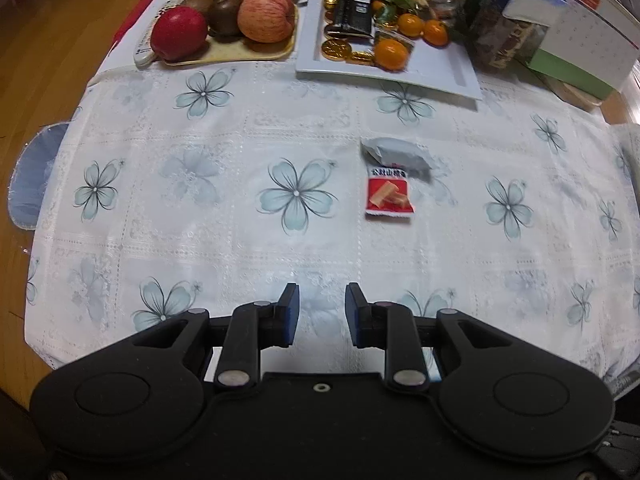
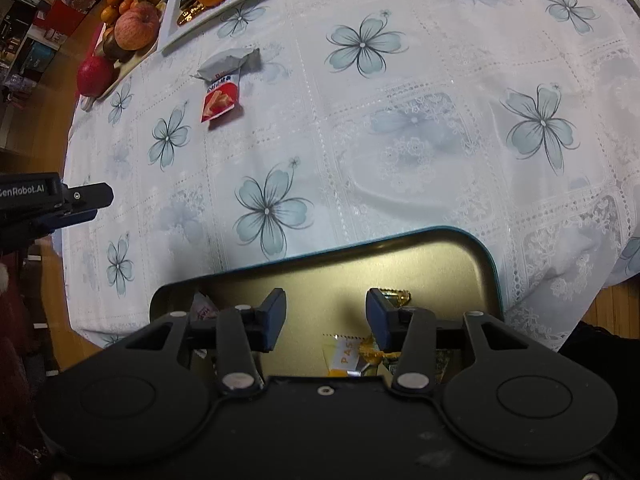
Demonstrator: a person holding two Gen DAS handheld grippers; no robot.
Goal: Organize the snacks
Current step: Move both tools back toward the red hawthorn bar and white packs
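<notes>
Two snack packets, one red [image 1: 389, 192] and one grey [image 1: 396, 154], lie touching on the floral tablecloth [image 1: 224, 248], far ahead and right of the left gripper [image 1: 322, 312], jaws apart, empty. Right gripper [image 2: 326, 312] hangs parted over a tin [image 2: 472, 256] holding what look like wrapped sweets [image 2: 346, 356].

A table under a floral tablecloth [image 1: 240, 240] bears a red snack packet [image 1: 388, 194], white tray [image 1: 440, 72], fruit tray [image 1: 224, 54] and tin [image 2: 490, 264].
</notes>
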